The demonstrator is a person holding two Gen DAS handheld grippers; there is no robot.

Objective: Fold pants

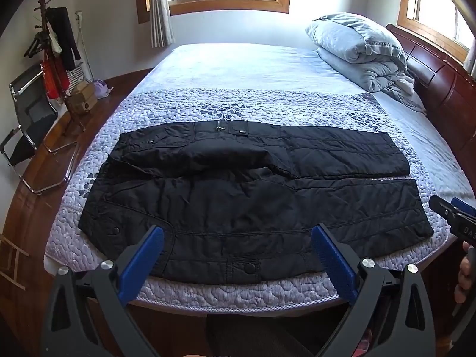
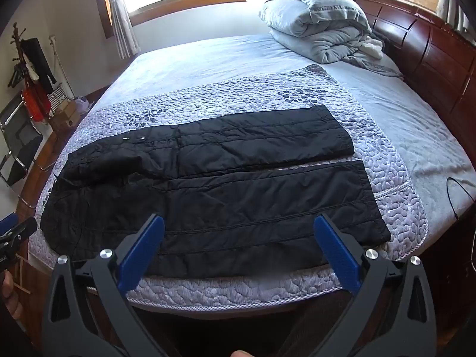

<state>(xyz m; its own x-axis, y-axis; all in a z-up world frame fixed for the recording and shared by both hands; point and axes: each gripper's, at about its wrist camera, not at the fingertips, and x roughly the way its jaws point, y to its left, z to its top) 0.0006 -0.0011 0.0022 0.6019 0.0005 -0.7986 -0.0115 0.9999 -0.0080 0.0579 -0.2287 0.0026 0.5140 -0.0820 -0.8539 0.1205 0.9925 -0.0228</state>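
Black quilted pants (image 1: 253,190) lie spread flat across the near end of the bed, waist at the left, the two legs side by side running right. They also show in the right wrist view (image 2: 208,190). My left gripper (image 1: 238,233) is open and empty, held above the near edge of the pants by the waist end. My right gripper (image 2: 238,223) is open and empty, above the near leg. The right gripper shows at the right edge of the left wrist view (image 1: 455,217), and the left gripper at the left edge of the right wrist view (image 2: 15,232).
The pants rest on a lilac quilted cover (image 1: 267,104) over the bed (image 1: 253,62). A folded grey duvet and pillow (image 1: 360,47) sit at the far right by the dark wooden headboard (image 1: 440,77). A chair (image 1: 29,125) and coat rack (image 1: 53,50) stand on the floor at the left.
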